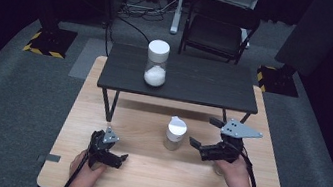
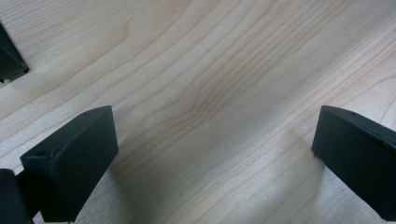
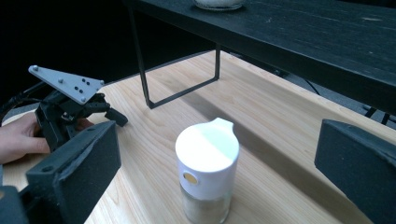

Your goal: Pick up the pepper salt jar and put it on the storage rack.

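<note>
The right gripper point(image 1: 204, 132) is held low over the counter point(image 1: 152, 172), fingers point(image 3: 74, 172) spread wide. The small white-capped jar point(image 3: 207, 172) is framed between them, untouched (its base is cut off). The left gripper point(image 1: 116, 159) is rested nearby, fingers likewise spread.

Left gripper point(image 1: 116, 159) and right gripper point(image 1: 202, 132) gape (2 low hands).
</note>
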A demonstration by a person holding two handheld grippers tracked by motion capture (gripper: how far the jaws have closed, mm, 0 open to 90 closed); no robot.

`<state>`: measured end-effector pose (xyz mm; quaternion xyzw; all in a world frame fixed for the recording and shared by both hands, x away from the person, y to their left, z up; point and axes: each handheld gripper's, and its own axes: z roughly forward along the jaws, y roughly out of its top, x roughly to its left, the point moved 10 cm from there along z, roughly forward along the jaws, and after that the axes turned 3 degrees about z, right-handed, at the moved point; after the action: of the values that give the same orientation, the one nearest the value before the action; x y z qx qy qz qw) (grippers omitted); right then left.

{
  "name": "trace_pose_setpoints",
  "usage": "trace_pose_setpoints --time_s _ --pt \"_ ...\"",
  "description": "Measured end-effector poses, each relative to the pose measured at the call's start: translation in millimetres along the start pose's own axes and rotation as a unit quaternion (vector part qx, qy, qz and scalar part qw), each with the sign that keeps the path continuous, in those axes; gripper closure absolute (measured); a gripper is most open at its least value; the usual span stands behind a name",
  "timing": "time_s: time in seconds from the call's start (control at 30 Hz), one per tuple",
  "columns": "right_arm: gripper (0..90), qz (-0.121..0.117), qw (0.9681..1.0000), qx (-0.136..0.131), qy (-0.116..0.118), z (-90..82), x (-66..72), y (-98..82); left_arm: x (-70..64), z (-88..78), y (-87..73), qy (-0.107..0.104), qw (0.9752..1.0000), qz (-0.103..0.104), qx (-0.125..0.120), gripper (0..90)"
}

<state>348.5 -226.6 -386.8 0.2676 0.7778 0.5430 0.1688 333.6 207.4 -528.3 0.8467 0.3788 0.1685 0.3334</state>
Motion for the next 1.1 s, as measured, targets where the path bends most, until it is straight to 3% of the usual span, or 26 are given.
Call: trace_pose_setpoints --time_s 0.17,0.5,1.1 --pt "0.3 0.013 0.9998 0.011 0.005 11.3 3.1 -0.6 0.0 0.0 0.0 0.000 1.0000 0.000 0.000 0.2" --pt "0.3 0.001 0.9998 0.019 -0.010 35.6 12.5 -4.9 0.0 0.0 0.1 0.000 1.0000 0.000 0.000 0.2" --pt "0.3 -0.002 0.9990 0.032 -0.031 69.9 12.9 -21.7 0.2 -0.3 -0.3 -0.002 1.0000 0.003 0.000 0.2"
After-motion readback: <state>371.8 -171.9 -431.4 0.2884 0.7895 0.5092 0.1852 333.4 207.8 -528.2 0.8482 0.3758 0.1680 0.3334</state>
